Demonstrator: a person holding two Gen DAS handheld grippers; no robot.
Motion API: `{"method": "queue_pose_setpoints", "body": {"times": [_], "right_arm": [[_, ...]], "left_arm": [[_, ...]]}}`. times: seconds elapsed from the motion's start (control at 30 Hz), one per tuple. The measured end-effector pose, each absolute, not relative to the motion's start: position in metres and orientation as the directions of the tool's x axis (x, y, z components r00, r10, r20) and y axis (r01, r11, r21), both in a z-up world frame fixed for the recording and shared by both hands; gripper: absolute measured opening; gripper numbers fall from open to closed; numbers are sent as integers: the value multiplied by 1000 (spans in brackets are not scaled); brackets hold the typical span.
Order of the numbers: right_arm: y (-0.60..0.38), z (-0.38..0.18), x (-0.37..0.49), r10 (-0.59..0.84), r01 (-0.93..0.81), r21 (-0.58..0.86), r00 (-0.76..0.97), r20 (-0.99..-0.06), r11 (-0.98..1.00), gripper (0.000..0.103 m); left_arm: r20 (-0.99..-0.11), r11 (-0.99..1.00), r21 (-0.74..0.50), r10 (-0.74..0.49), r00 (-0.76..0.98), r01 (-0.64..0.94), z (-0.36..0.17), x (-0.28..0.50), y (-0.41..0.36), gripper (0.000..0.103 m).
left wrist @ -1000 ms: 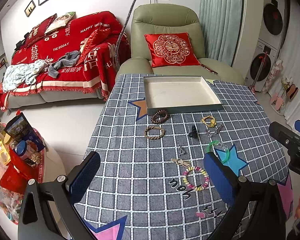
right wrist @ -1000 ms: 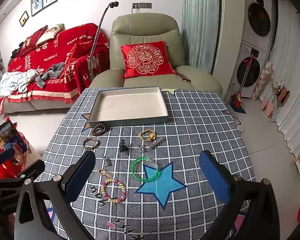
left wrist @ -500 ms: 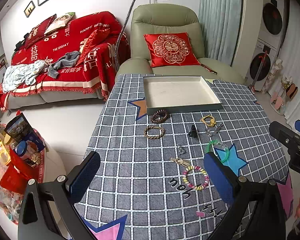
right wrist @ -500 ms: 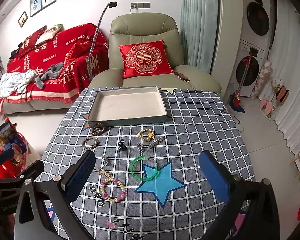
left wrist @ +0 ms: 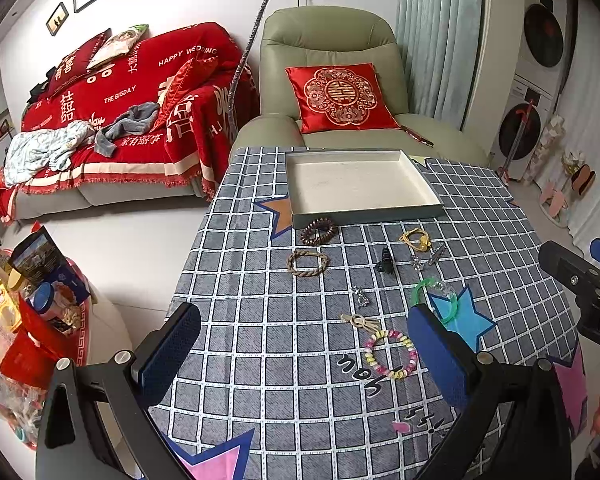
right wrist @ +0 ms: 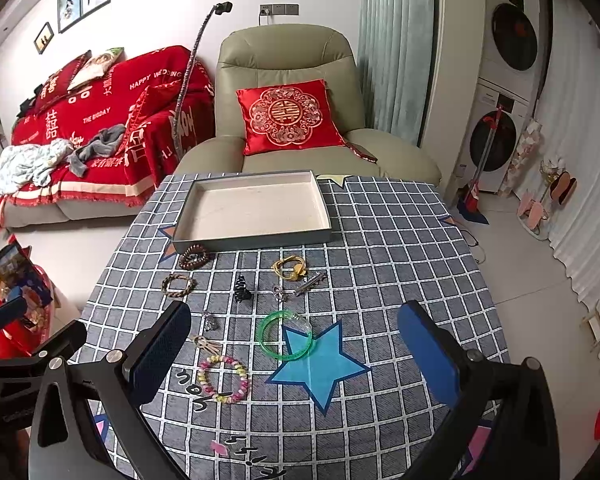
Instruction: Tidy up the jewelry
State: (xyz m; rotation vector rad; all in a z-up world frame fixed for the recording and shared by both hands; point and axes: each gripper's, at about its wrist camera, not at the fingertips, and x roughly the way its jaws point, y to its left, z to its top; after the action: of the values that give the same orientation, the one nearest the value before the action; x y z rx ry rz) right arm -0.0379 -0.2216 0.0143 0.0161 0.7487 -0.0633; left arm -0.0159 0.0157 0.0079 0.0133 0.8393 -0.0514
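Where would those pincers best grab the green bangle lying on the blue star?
Probably across the rim of the green bangle, coming straight down with one finger inside the ring and one outside. It lies flat on the tablecloth, so there is no upright edge to take from the side. The near arc, over the blue star, looks freest.

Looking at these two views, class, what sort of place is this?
Most likely a home living room: a red-covered sofa, a green leather armchair and stacked washing machines surround the checked-cloth table.
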Motion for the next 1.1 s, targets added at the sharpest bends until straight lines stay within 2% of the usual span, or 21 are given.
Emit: {"method": "queue_pose_setpoints", "body": {"times": [1.1], "right_arm": [[-224, 3, -40, -55, 65, -12, 722, -690, 998, 103]], "left_arm": [[-752, 999, -5, -38, 658, 53, 3, -18, 15, 103]]}}
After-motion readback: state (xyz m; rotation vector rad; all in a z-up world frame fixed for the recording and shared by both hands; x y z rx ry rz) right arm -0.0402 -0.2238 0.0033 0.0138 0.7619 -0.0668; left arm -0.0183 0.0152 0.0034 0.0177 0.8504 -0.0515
